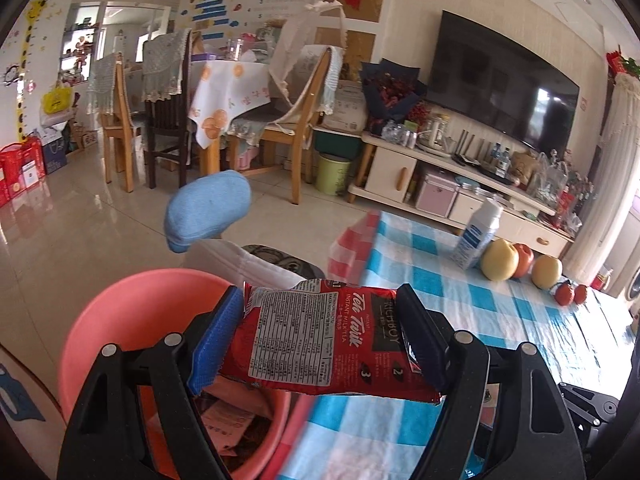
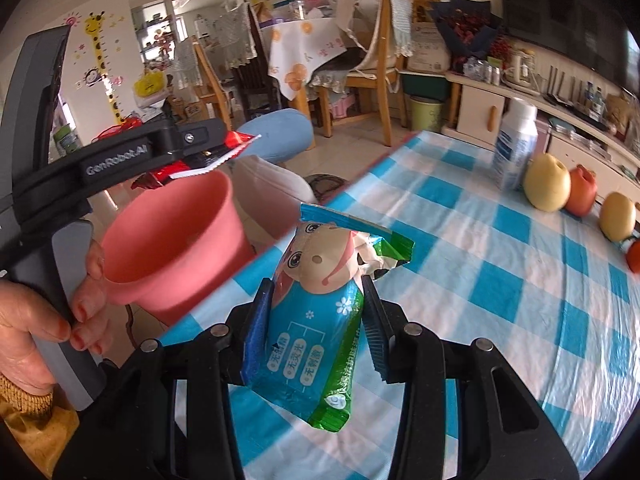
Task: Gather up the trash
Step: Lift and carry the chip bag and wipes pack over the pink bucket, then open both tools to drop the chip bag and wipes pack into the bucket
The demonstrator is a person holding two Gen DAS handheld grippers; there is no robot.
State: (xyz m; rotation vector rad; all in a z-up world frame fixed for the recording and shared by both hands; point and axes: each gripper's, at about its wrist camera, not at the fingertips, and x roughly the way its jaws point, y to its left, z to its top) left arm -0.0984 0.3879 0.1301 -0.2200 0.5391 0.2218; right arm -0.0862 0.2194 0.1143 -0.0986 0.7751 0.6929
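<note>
Drop-off step, both hands loaded. L gripper clamped on red packet, held above pink bin rim, bin just beside checked table edge. R gripper clamped on blue-green wrapper, over table, bin to its left.

Next, prob: centre red packet over bin mouth, open jaws, let fall; then bring R wrapper across table edge, same release.

Hard to see: bin contents mostly blocked by L gripper, some paper-like scraps only. Bin base cut off. L hand partly in shot; R hand not visible.
</note>
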